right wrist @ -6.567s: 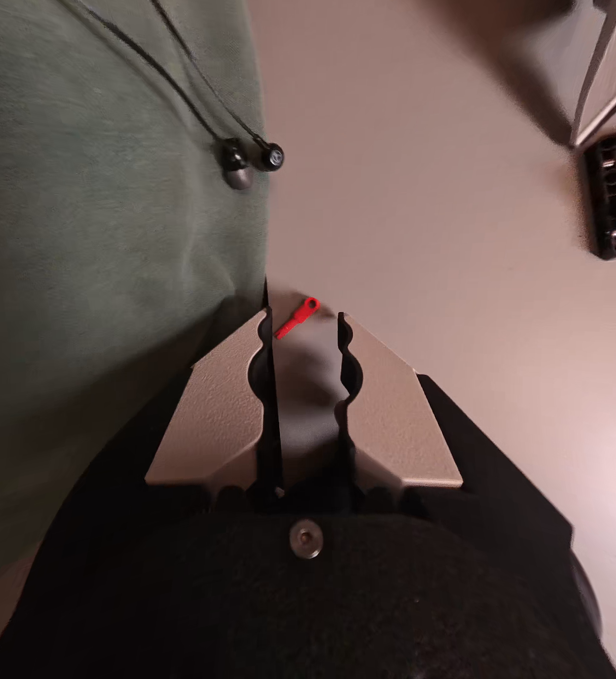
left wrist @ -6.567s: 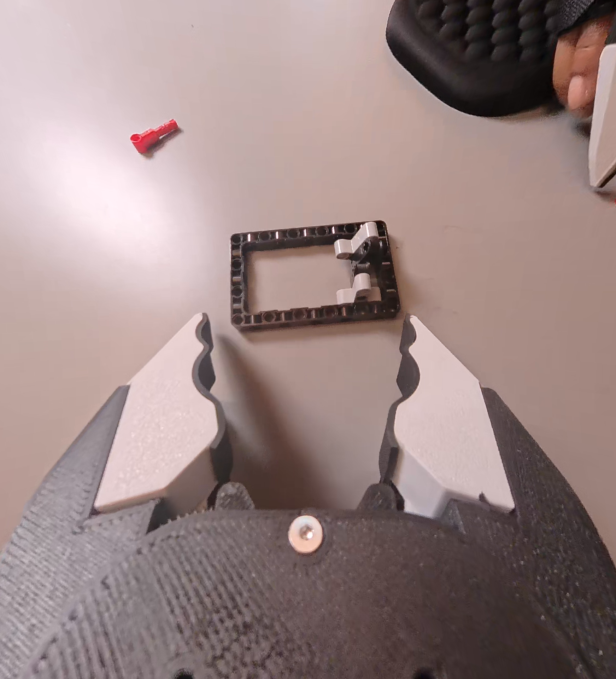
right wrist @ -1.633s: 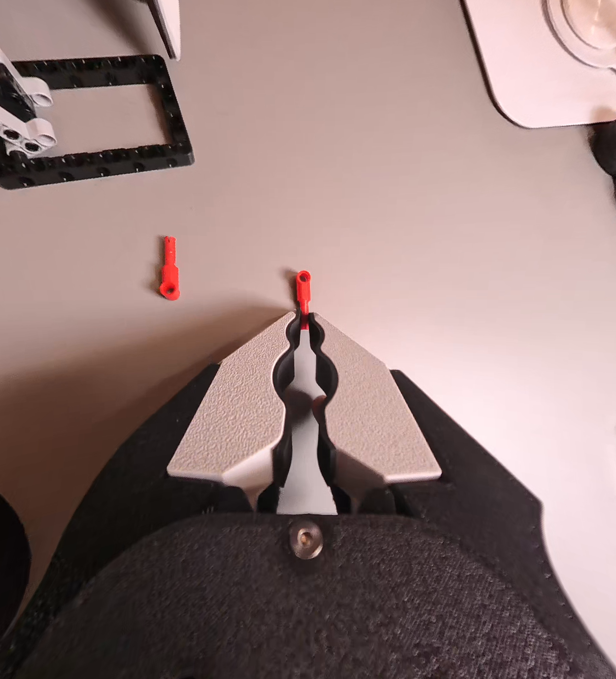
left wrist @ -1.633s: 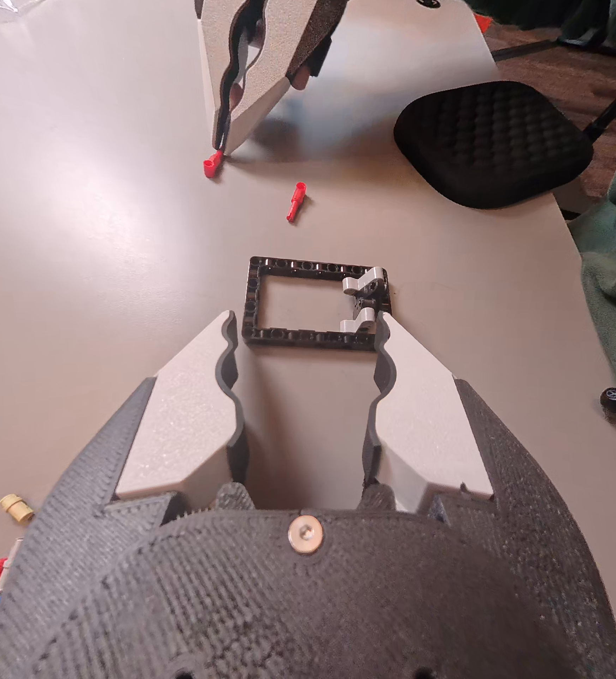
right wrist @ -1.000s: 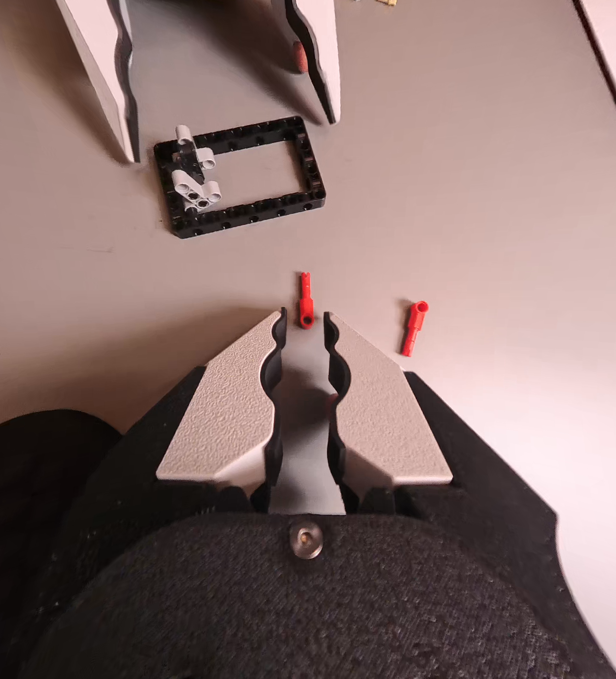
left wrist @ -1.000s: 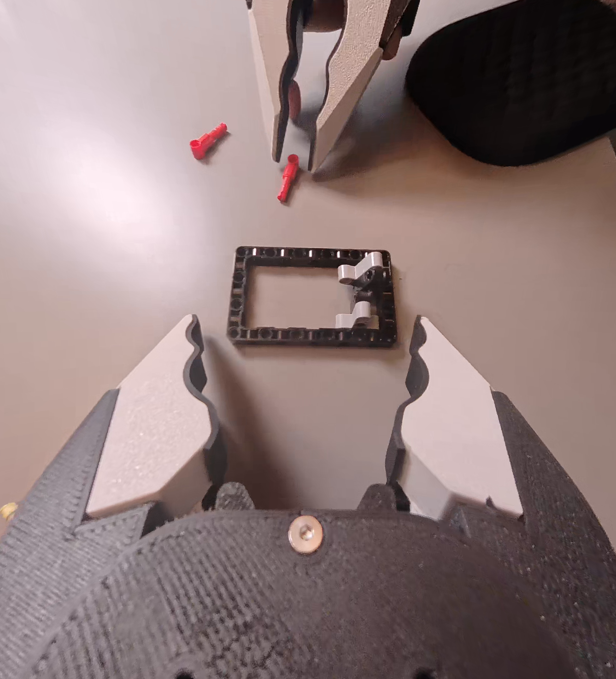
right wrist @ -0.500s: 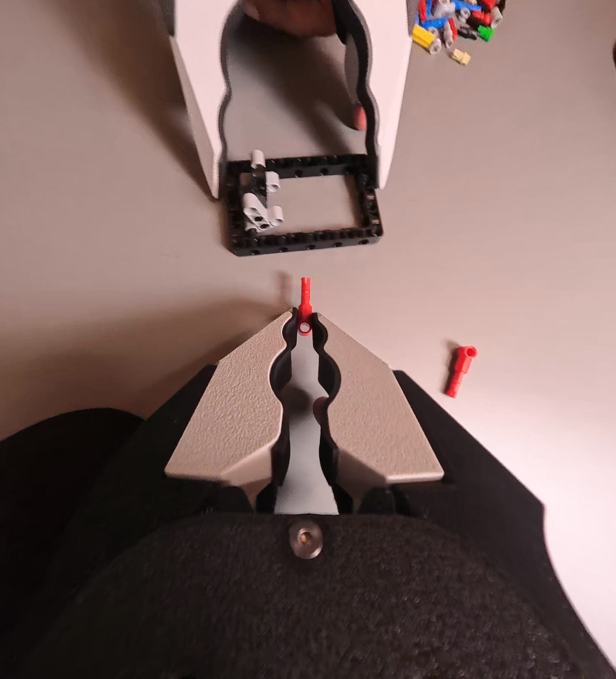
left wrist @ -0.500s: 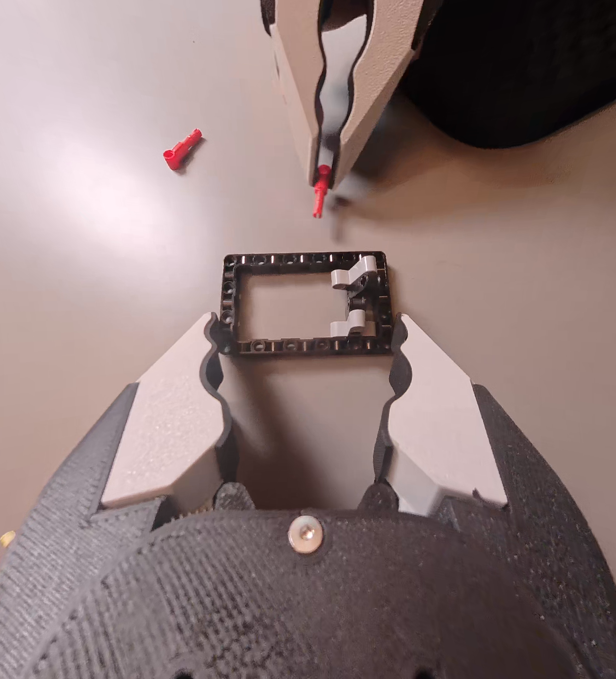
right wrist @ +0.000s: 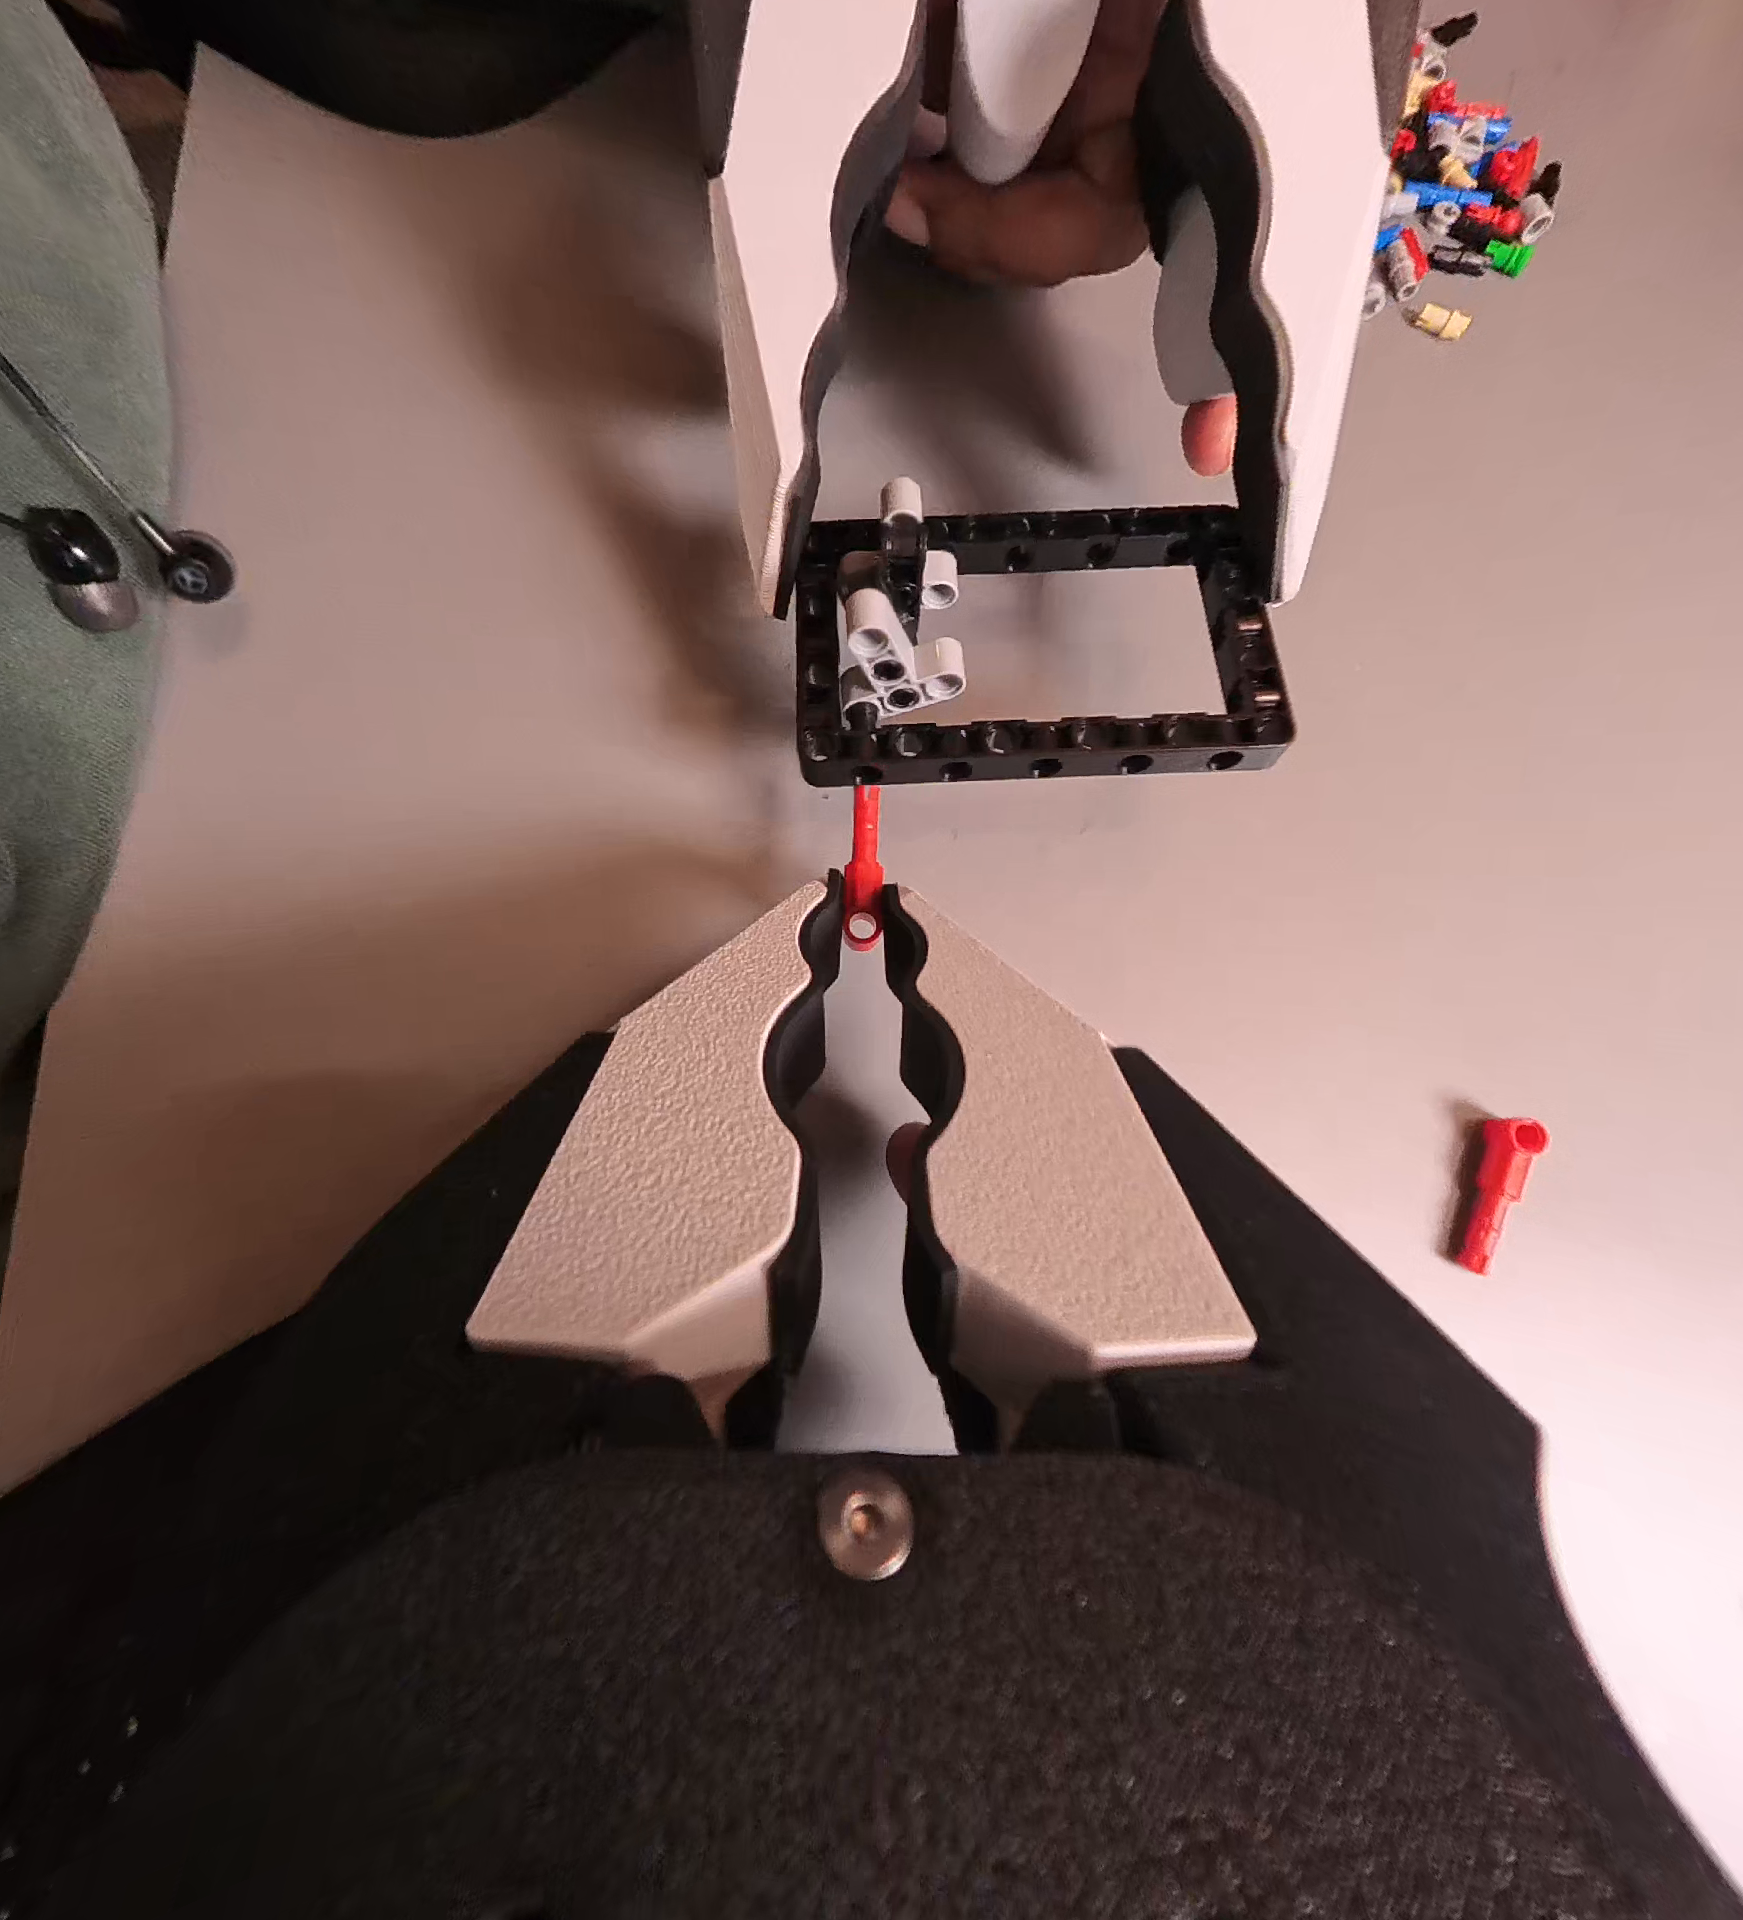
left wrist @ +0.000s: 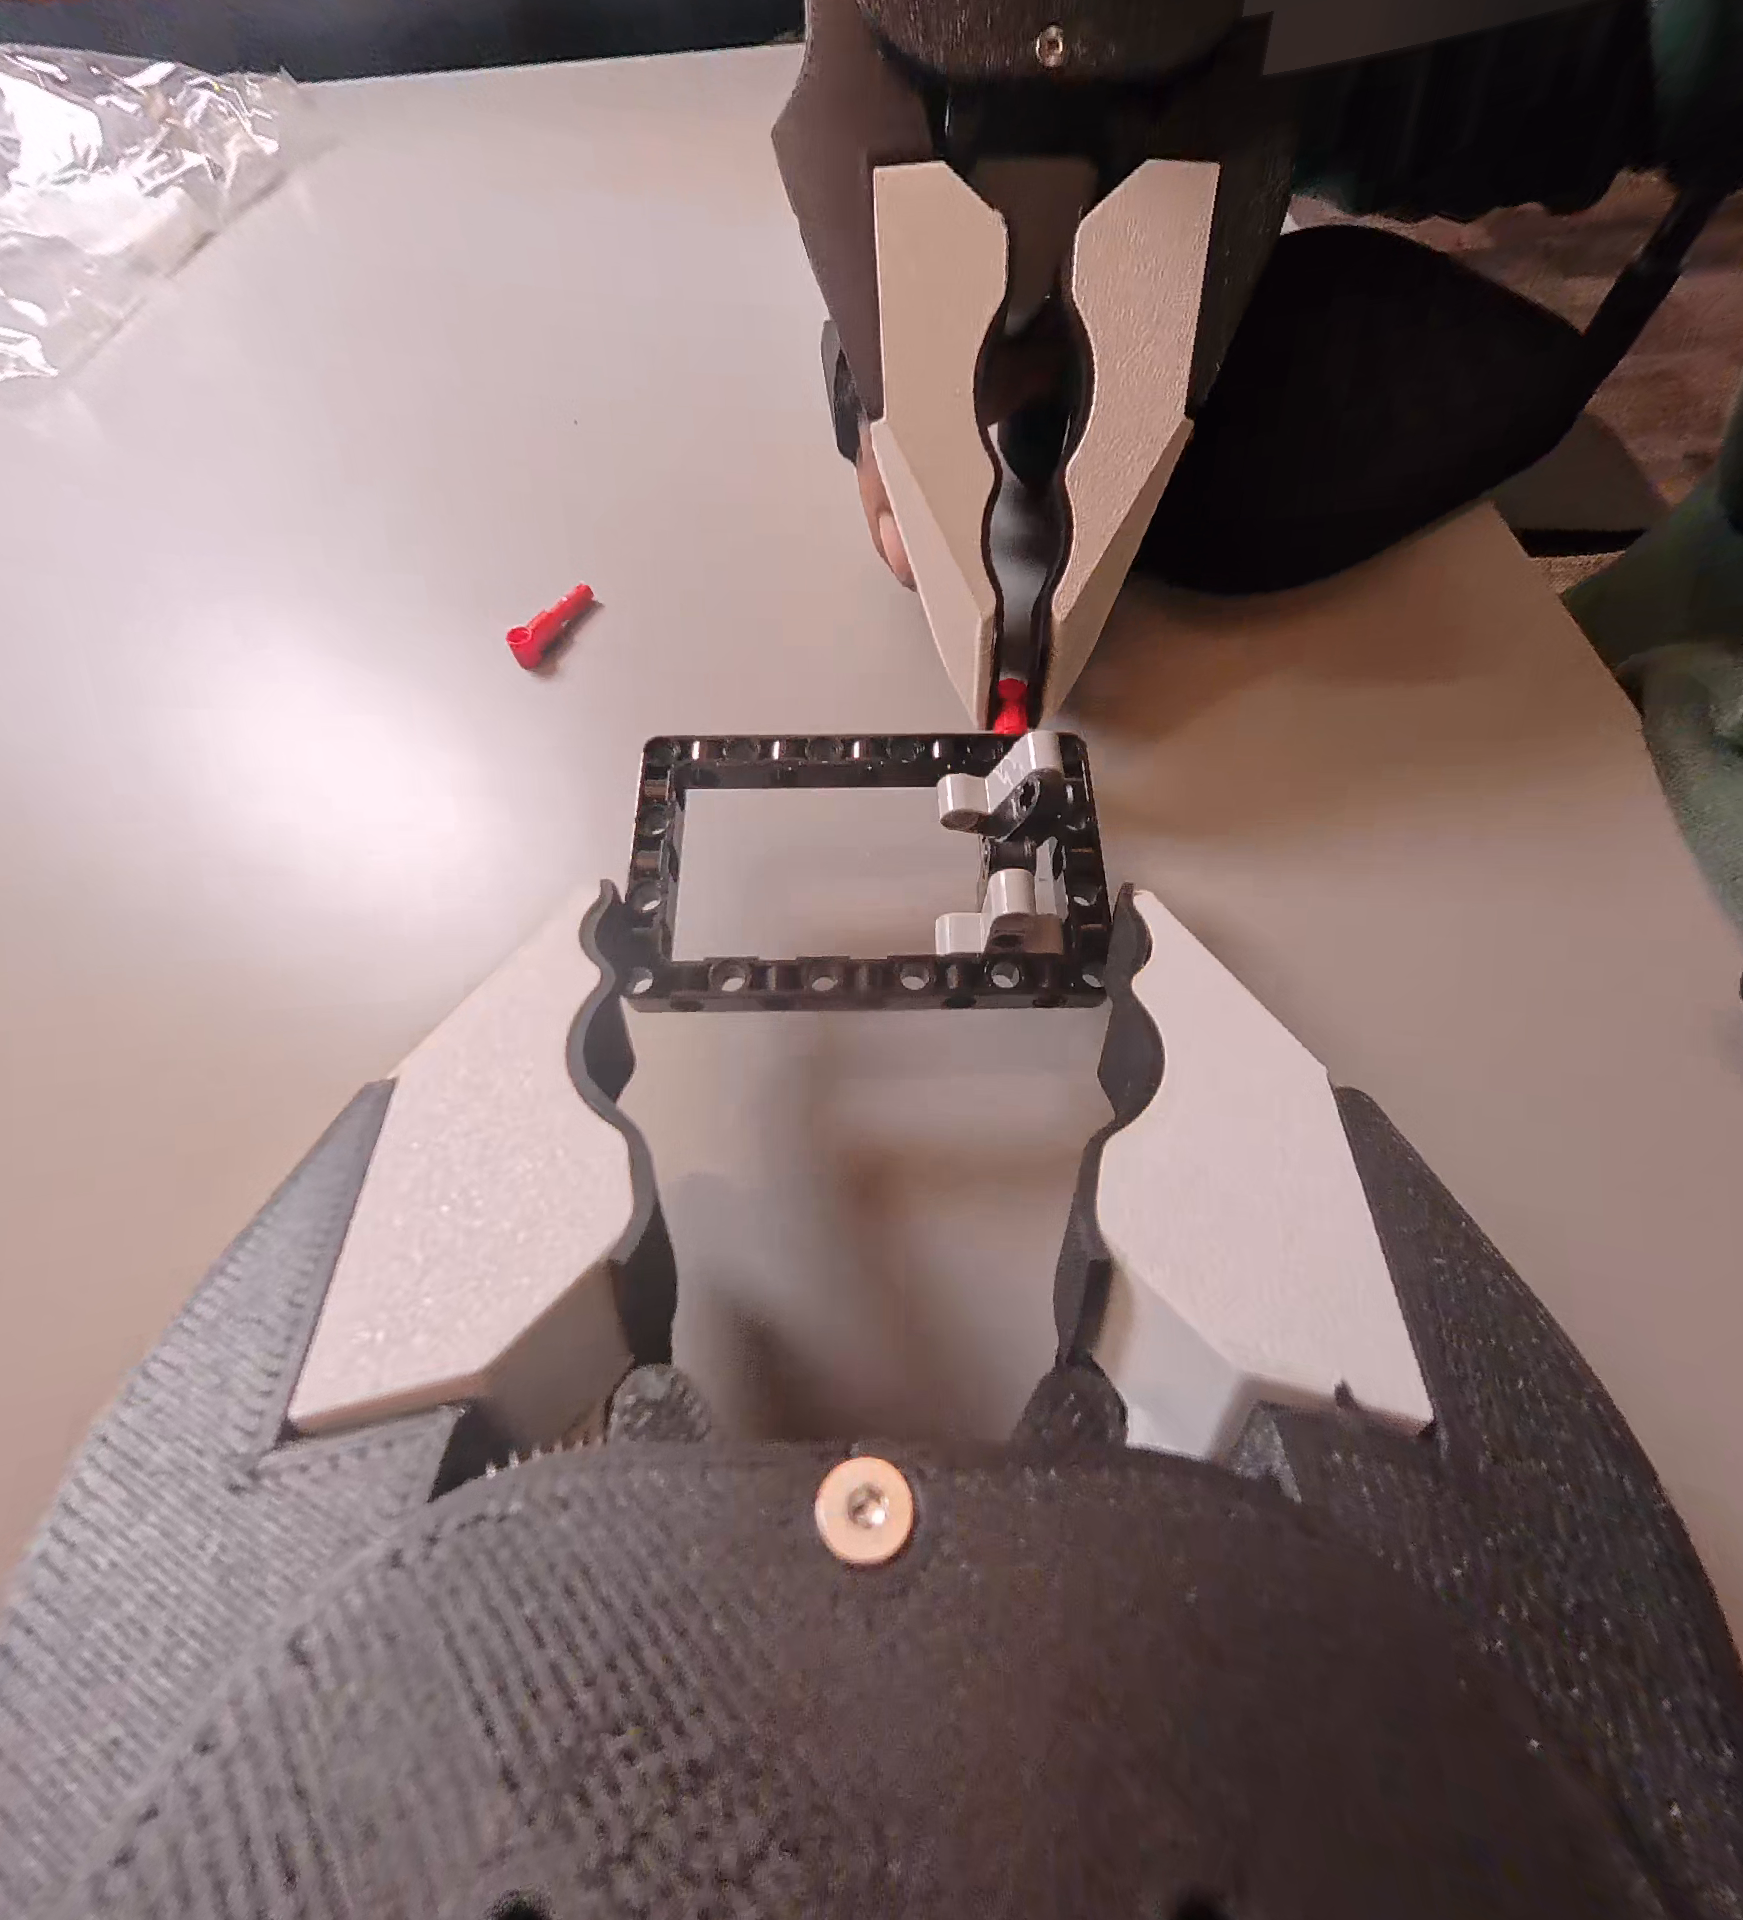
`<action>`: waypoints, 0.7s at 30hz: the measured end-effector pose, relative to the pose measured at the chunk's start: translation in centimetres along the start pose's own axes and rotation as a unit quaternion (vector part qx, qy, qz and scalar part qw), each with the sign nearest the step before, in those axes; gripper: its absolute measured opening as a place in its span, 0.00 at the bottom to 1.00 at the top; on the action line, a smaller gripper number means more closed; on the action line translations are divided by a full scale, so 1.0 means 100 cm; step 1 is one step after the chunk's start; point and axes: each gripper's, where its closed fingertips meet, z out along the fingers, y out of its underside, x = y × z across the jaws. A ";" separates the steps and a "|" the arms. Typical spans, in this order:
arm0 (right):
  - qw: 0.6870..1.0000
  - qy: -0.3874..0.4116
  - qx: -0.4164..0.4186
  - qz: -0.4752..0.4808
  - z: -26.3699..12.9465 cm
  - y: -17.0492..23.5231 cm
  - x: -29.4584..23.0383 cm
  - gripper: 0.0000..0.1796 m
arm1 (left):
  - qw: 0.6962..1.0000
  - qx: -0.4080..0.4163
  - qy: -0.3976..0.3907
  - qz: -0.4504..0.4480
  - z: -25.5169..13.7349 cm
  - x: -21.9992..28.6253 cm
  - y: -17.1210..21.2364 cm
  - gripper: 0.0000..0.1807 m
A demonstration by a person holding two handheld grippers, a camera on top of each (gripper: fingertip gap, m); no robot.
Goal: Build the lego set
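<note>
Lying alone on the table's left in the left wrist view is a spare red pin (left wrist: 550, 630). Next comes the black frame (left wrist: 867, 977), flat on the table (left wrist: 223, 831). The left gripper (left wrist: 867, 914) is spread wide, a finger at each short side of the frame, so I think it keeps the frame from sliding. Further right, the right gripper (right wrist: 863, 896) pinches a red pin (right wrist: 861, 868), with the tip right at a hole in the frame's side near the grey pieces (right wrist: 893, 655). Push the pin straight and slowly, or it could bend away. I cannot tell if the tip is inside the hole yet.
</note>
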 end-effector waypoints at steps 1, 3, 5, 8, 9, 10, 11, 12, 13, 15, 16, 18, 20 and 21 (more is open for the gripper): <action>1.000 -0.002 0.001 -0.001 0.000 0.000 -0.001 0.03 | 1.000 -0.002 0.001 -0.001 0.000 0.000 0.000 0.51; 1.000 0.002 -0.001 -0.002 -0.001 0.001 0.001 0.03 | 1.000 -0.009 0.003 0.000 0.001 0.001 0.003 0.51; 1.000 -0.001 -0.003 0.001 -0.002 0.004 0.001 0.03 | 1.000 -0.022 0.004 0.002 0.003 0.001 0.006 0.51; 1.000 -0.009 -0.009 0.002 -0.002 0.007 -0.002 0.03 | 0.998 -0.067 0.004 0.007 0.009 0.002 0.018 0.51; 1.000 -0.008 -0.013 0.001 0.000 0.009 -0.002 0.03 | 0.996 -0.084 0.008 0.009 0.010 0.004 0.023 0.51; 1.000 -0.007 -0.017 0.000 0.001 0.010 -0.002 0.03 | 0.996 -0.093 0.010 0.011 0.012 0.005 0.025 0.51; 1.000 -0.009 -0.020 0.001 0.002 0.011 -0.003 0.03 | 0.995 -0.095 0.014 0.012 0.013 0.007 0.025 0.51; 1.000 -0.010 -0.021 0.001 0.002 0.011 -0.003 0.03 | 0.995 -0.096 0.018 0.011 0.014 0.008 0.025 0.51; 1.000 -0.009 -0.023 0.004 0.003 0.011 -0.002 0.03 | 0.995 -0.097 0.019 0.010 0.014 0.008 0.025 0.51; 1.000 -0.004 -0.030 0.007 0.003 0.012 0.001 0.03 | 0.995 -0.097 0.019 0.010 0.014 0.008 0.025 0.51; 0.999 -0.002 -0.035 0.008 0.003 0.013 0.003 0.03 | 0.995 -0.097 0.019 0.010 0.014 0.008 0.025 0.51; 0.999 -0.003 -0.046 0.010 0.004 0.014 0.004 0.03 | 0.995 -0.097 0.020 0.010 0.014 0.009 0.026 0.51; 0.998 -0.005 -0.059 0.010 0.004 0.016 0.004 0.03 | 0.995 -0.098 0.020 0.008 0.014 0.009 0.026 0.51; 0.998 -0.004 -0.064 0.012 0.004 0.016 0.005 0.03 | 0.995 -0.098 0.020 0.007 0.014 0.009 0.026 0.51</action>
